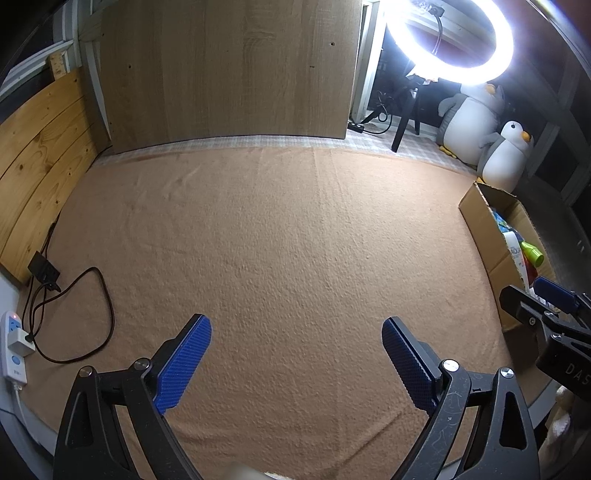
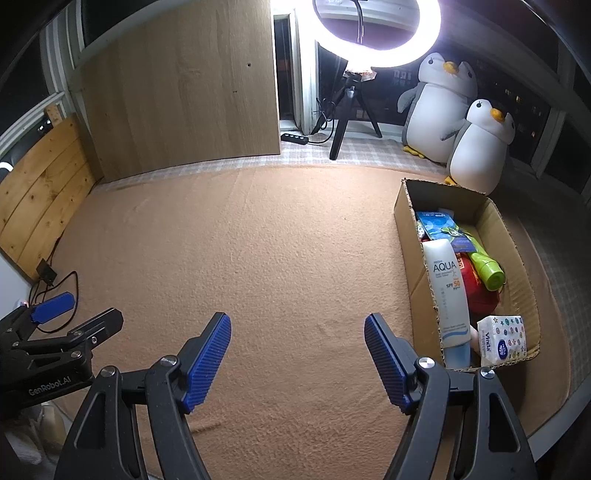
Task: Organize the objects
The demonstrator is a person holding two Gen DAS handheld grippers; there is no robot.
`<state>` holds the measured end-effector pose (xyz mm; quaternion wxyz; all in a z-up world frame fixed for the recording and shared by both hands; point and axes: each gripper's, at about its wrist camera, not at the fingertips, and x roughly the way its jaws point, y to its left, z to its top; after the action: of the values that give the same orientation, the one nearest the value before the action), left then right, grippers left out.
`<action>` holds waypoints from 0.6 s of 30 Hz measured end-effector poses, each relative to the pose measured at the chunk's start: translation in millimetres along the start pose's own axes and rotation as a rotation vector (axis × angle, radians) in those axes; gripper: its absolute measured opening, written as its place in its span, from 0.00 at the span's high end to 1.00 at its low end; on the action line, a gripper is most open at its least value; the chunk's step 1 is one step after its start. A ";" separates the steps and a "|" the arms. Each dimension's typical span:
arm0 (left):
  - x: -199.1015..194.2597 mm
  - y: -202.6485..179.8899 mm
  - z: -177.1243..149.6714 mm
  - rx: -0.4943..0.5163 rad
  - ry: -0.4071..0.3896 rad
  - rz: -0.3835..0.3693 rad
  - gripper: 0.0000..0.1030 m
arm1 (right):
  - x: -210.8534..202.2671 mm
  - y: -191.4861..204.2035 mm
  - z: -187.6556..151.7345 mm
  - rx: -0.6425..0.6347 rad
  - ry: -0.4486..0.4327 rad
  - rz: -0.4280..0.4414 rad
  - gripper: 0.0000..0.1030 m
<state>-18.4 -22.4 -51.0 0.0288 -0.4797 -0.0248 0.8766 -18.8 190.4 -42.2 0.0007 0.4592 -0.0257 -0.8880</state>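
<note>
A: Nearest in the right wrist view, the right tool [image 2: 297,338] stands released, its ribbed blue pads spread apart with only bare cloth between them.

B: And the left tool [image 1: 296,341]?

A: Released too, nothing between its pads. It also shows at the lower left of the right view.

B: What lies under them?

A: A peach blanket [image 2: 266,240] with a nubbly, towel-like weave, slightly creased, covering the surface.

B: Where are the things to organize?

A: In a brown cardboard box [image 2: 404,221] at the right of the frame, just right of the right tool's right finger and not touching it. At its near end, a small square tissue pack [image 2: 502,338] printed with coloured dots. Beside it lies a long white tube [image 2: 448,299] with a pale blue cap, then a lime green bottle [image 2: 485,269] over something round and red, and blue packets [image 2: 436,219] at the far end.

B: Farther back?

A: At the left edge of the left view, a white power strip [image 1: 11,347] with a looping black cable [image 1: 92,314]. Beyond the blanket, a tall wood-grain panel [image 2: 181,88], two soft grey and white plush penguins [image 2: 461,122] at upper right, and a glowing ring light [image 2: 380,33] on a black tripod.
</note>
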 end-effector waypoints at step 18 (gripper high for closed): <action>1.0 0.0 1.1 0.002 0.004 0.006 0.05 | 2.3 -4.4 -2.0 0.000 0.009 -0.001 0.30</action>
<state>-19.9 -22.3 -51.2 0.0267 -0.4817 -0.0223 0.8756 -18.4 194.6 -45.4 0.0006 0.4633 -0.0255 -0.8859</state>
